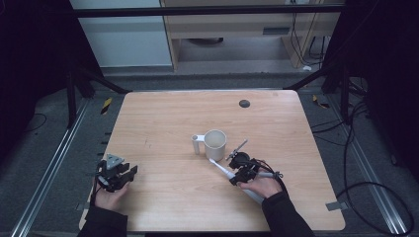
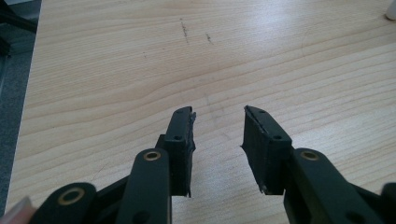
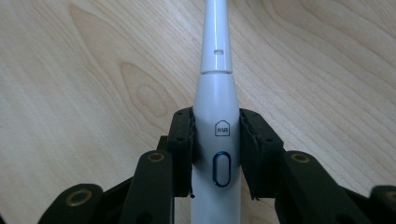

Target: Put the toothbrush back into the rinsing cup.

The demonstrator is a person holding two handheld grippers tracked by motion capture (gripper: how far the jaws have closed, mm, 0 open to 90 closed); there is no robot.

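A white electric toothbrush lies on the wooden table, its head pointing toward a white mug. In the right gripper view both black jaws press on the sides of the toothbrush body, just above its blue-ringed button, so my right gripper is shut on it. From above, the right gripper sits just right of the mug. My left gripper rests at the table's front left; in its own view the left gripper stands open over bare wood.
A small white cylinder stands against the mug's left side. A dark round grommet is set in the table near the far edge. Cables run along the floor to the right of the table.
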